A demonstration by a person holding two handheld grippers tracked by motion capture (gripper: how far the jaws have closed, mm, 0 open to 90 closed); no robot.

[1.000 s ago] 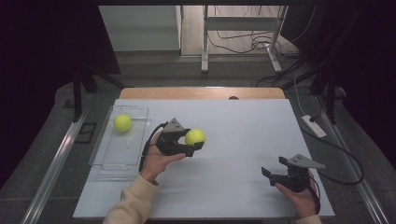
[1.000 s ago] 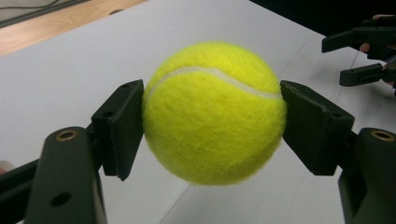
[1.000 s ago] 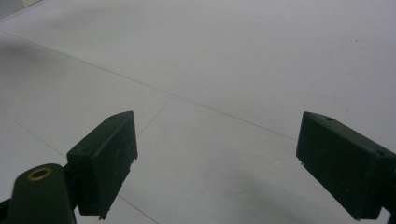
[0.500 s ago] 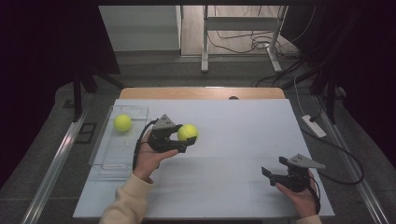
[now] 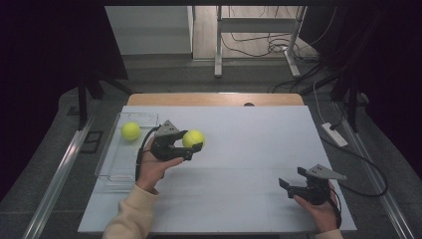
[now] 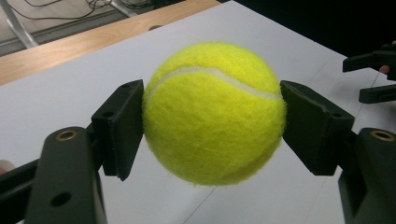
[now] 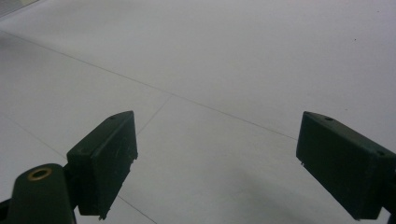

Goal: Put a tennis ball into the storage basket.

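Near the left edge of the table (image 5: 234, 209), a clear tray (image 5: 110, 172), long side running along that edge, one tennis ball (image 5: 131, 131) resting at its far end. Just right of the tray's far right corner, the left hand (image 5: 152, 167), forearm in a cream sleeve (image 5: 130, 219) rising from the near edge and angled slightly leftward, wrist bent so that the left gripper (image 5: 193, 146) lies roughly level, pointing right along the table. Clamped on a second tennis ball (image 5: 193, 139), held clear of the white surface; in the left gripper view both black pads pressed against opposite flanks of that ball (image 6: 215, 114), white seam curving over its top. Compared with a second ago, shifted leftward toward the tray together with its ball, now closer to the tray's right wall; grip unchanged.

Across the middle, bare white surface with faint seam lines.

Close to the near right corner, the right hand (image 5: 318, 209), coming up from the near edge, knuckles low by the surface, the right gripper (image 5: 285, 185) aimed left toward the centre, grey three-cornered plate on top. Jaws spread wide, nothing between them; in the right gripper view the two pads standing far apart over plain white table (image 7: 224, 60). Same spot and same pose as in the earlier pictures, cable trailing off toward the right edge.
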